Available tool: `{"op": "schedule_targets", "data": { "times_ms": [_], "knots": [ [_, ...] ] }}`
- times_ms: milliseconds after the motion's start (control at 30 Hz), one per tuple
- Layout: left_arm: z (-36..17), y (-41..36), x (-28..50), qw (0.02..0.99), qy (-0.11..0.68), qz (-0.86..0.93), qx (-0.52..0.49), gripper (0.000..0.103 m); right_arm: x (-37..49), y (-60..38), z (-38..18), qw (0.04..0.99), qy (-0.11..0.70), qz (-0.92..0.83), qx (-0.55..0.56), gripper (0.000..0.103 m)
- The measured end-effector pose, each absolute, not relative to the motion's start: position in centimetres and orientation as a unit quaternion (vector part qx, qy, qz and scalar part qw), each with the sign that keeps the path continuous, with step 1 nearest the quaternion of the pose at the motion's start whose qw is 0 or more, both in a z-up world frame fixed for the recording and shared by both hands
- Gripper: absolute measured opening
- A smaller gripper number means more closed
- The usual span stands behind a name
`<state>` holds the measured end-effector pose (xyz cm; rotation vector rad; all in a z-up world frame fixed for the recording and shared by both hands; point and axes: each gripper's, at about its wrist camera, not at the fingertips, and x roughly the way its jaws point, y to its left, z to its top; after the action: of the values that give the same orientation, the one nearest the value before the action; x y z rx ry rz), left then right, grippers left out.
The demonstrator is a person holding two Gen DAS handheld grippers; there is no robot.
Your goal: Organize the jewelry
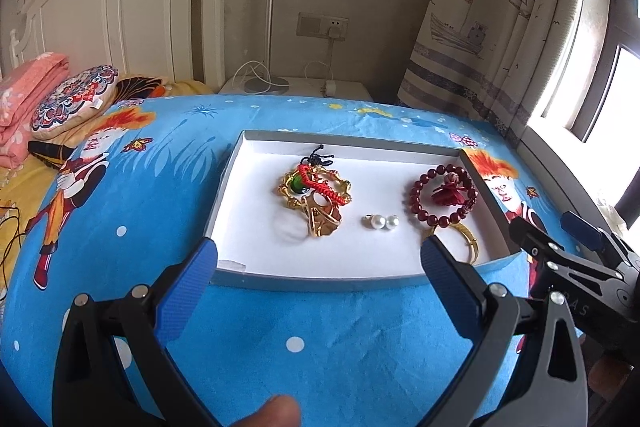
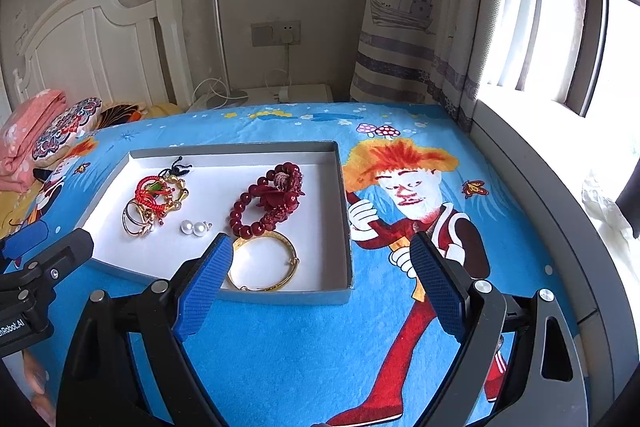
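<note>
A shallow white box tray (image 1: 320,283) lies on the blue cartoon bedspread (image 1: 320,347). In it are a gold bangle wound with red cord (image 1: 316,187), two pearl earrings (image 1: 382,223), a dark red bead bracelet (image 1: 414,193) and a plain gold bangle (image 1: 470,239). My left gripper (image 1: 319,249) hovers at the tray's near edge, open and empty. The right gripper (image 1: 541,219) shows beside it. In the right wrist view my right gripper (image 2: 321,242) is open and empty over the tray's (image 2: 344,219) near right corner, one pad by the gold bangle (image 2: 288,267). The pearls (image 2: 194,228), bead bracelet (image 2: 248,223) and left gripper (image 2: 60,233) show too.
A white headboard (image 1: 120,7) and folded pink bedding with a patterned cushion (image 1: 74,95) lie at the far left. Behind the bed stands a nightstand with a lamp (image 1: 268,83) and cables. A curtain (image 1: 500,27) and window sill (image 2: 540,167) run along the right. A thumb (image 1: 276,411) shows below.
</note>
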<state>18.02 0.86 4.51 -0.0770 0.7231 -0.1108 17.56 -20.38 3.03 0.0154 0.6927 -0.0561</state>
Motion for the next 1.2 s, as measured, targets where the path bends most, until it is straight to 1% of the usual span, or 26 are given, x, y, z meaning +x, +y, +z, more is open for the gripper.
{"op": "schedule_targets", "data": {
  "times_ms": [133, 1200],
  "knots": [
    [4.48, 0.57, 18.02, 0.934, 0.355, -0.034, -0.019, 0.098, 17.57, -20.37, 3.02, 0.94, 0.34, -0.028, 0.008, 0.085],
    [4.16, 0.62, 18.37, 0.929, 0.366, -0.04, -0.028, 0.098, 17.53, -20.48, 3.02, 0.94, 0.341, -0.026, 0.009, 0.085]
  ]
}}
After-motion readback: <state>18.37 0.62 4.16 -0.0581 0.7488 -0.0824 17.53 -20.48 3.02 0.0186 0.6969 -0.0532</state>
